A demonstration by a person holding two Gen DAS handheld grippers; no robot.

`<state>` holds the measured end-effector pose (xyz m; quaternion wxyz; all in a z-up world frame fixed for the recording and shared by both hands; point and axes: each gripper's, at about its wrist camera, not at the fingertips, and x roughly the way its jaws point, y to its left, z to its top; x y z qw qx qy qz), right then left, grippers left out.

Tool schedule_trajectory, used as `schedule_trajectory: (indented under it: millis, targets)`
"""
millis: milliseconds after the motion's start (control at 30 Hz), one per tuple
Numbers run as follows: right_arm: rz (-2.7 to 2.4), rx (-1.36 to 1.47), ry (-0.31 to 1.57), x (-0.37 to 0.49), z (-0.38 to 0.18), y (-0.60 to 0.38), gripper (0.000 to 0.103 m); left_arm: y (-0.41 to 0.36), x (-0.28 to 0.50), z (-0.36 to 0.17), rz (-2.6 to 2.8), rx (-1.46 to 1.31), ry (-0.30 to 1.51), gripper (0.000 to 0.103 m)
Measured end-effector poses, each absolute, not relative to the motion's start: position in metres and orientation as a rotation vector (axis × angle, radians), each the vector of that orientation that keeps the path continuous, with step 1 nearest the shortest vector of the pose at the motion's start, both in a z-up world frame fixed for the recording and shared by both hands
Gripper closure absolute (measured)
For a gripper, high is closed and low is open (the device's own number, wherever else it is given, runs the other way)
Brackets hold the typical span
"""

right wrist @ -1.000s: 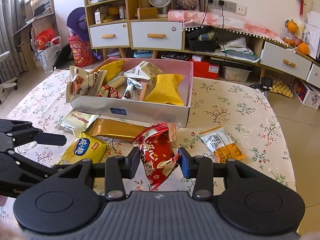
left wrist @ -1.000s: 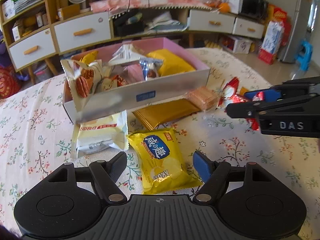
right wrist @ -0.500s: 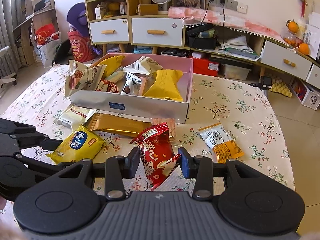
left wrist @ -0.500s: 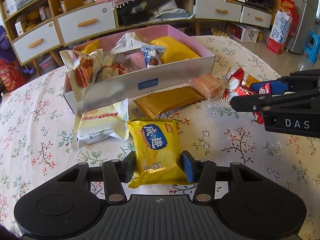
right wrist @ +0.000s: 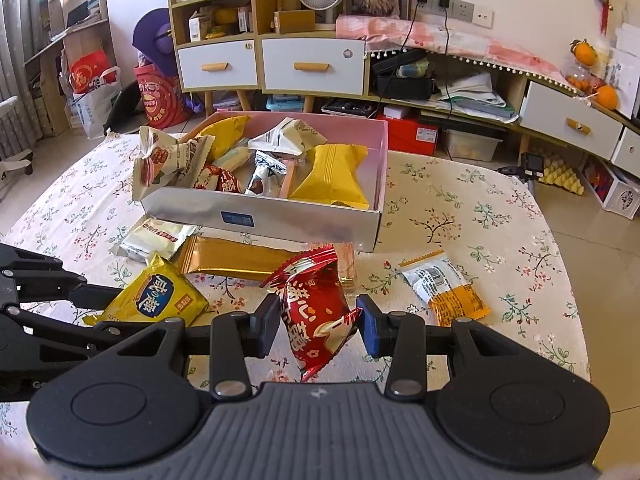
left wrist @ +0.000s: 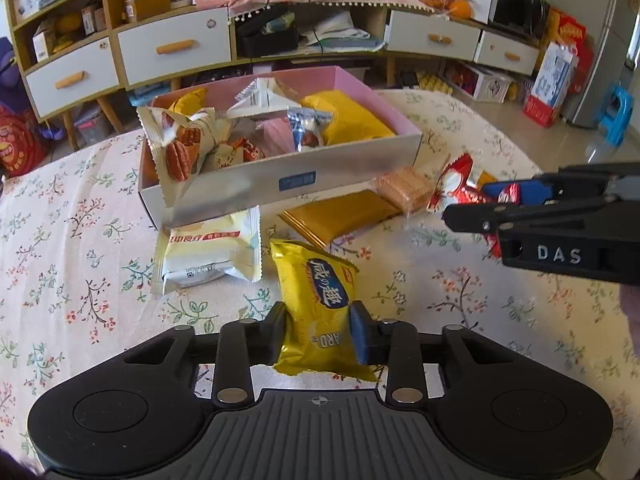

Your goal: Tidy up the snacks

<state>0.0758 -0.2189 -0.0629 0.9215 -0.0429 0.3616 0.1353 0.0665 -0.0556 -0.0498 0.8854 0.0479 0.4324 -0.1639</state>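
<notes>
A yellow snack packet lies on the flowered tablecloth in front of the open pink-lined box. My left gripper has its jaws closing on the packet's near half. Both pads touch its sides and the foil bulges between them. In the right wrist view the same yellow packet sits at the left. My right gripper is shut on a red snack packet, held just above the cloth. That gripper also shows from the side in the left wrist view. The box holds several wrapped snacks.
Beside the box lie a white packet, a gold bar and a clear wafer pack. A white-and-orange packet lies at the right. Cabinets with drawers stand beyond the table's far edge.
The left gripper's jaws have closed in from wide apart until they press the yellow packet, which now bulges. The right gripper and its red packet have stayed still.
</notes>
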Motion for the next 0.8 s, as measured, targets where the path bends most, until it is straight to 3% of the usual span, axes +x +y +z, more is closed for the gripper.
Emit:
schedule_trajectory:
  millis: [167, 800]
  targets:
    - [0.277, -0.069, 0.733, 0.075, -0.059, -0.221, 0.065, -0.051, 0.066, -0.044, -0.345, 0.080, 0.890, 0.080]
    - [0.278, -0.029, 0.712, 0.074, -0.049, -0.224, 0.065, -0.043, 0.062, -0.020, -0.350, 0.034, 0.813, 0.080]
